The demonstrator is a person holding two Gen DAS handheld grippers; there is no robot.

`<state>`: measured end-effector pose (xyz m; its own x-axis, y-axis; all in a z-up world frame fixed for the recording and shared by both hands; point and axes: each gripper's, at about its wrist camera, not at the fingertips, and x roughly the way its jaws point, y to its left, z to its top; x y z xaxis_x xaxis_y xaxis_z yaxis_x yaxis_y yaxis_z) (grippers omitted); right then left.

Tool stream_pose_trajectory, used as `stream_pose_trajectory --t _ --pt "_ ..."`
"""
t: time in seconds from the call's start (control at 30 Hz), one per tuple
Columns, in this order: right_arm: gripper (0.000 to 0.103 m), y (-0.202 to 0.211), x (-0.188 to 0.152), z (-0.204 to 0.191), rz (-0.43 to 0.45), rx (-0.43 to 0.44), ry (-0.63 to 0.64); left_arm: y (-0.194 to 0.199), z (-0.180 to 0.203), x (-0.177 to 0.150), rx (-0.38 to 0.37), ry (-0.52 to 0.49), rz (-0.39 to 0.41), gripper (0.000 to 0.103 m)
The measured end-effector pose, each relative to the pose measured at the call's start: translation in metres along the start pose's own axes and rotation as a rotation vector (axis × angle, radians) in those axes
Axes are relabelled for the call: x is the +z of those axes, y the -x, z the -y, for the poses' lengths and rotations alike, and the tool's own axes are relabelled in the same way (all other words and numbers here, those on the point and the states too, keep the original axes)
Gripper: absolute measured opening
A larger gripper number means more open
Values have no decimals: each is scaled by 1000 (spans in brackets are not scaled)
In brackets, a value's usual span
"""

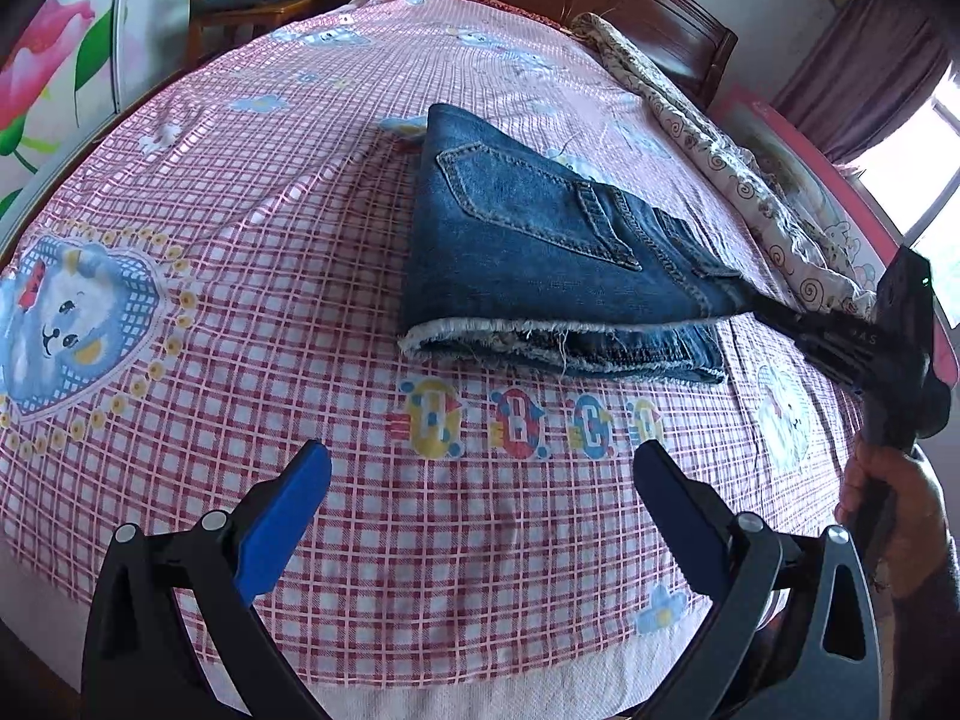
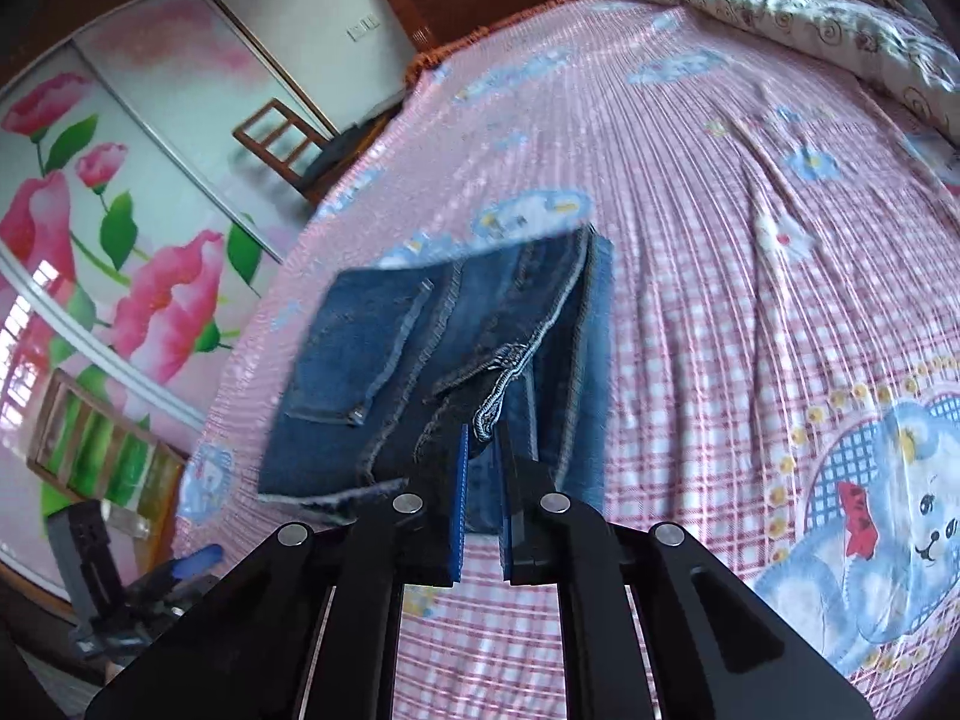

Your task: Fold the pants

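We are holding our left gripper [image 1: 480,480] low in the left wrist view, its blue fingers [image 1: 282,525] spread wide apart and gripping nothing, hovering over the pink checked bedsheet [image 1: 240,240]. Just beyond it, printed letters [image 1: 522,426] are showing on the sheet, and past those the folded jeans [image 1: 540,264] are lying at the centre of the frame, frayed hems facing us and a back pocket on top. At the right edge of that view our right hand [image 1: 888,498] is holding the other tool, whose tip is reaching the waistband end of the jeans.

In the right wrist view, our right gripper [image 2: 483,492] is sitting at the lower centre with its fingers nearly together, pinching denim at the waistband of the jeans [image 2: 360,360]; this view is blurred. A teddy bear print [image 2: 888,528] is showing at the lower right. Farther off, a crumpled floral quilt [image 2: 810,18] is lying at the upper right, a wooden chair [image 2: 282,144] is standing beside the bed, and a flower-painted wardrobe [image 2: 120,210] is filling the left.
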<state>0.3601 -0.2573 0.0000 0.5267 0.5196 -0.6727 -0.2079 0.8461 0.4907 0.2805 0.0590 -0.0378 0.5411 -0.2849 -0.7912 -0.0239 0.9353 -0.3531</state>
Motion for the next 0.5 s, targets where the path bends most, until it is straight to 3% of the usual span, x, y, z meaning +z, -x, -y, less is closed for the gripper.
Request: stream_pose_trajectory --t 0.1,0.13,0.17,0.2,0.23,0.27,0.3,0.37,0.4,0.43,0.5 --pt "7 -7 -12 20 -4 74 -138 -2 0 -4 9 -17 -9 101" --pt "13 -8 -15 23 0 85 -179 -3 0 -5 15 -23 -12 101" --pt "20 -10 -17 28 -10 101 -227 -4 0 -7 19 -27 -19 101" --pt "42 -12 -21 35 -17 114 -289 -5 -1 -8 19 -26 -23 101" --pt "50 -11 -23 38 -2 121 -313 -5 -2 -8 19 -23 -26 101" --pt "51 -6 -23 36 28 89 -311 -6 -3 -8 22 -20 -27 101" --pt "51 4 -23 31 71 -17 -282 -7 -4 -9 24 -17 -30 101" --pt "51 19 -21 17 147 -36 -219 -8 -5 -11 25 -14 -30 101" --pt "51 24 -19 8 175 -8 -194 -10 -5 -12 28 -13 -31 101" --pt "51 23 -16 -1 182 74 -167 -11 -6 -12 28 -14 -31 101" --pt "51 12 -12 -14 150 163 -151 -14 -3 -11 30 -13 -39 101"
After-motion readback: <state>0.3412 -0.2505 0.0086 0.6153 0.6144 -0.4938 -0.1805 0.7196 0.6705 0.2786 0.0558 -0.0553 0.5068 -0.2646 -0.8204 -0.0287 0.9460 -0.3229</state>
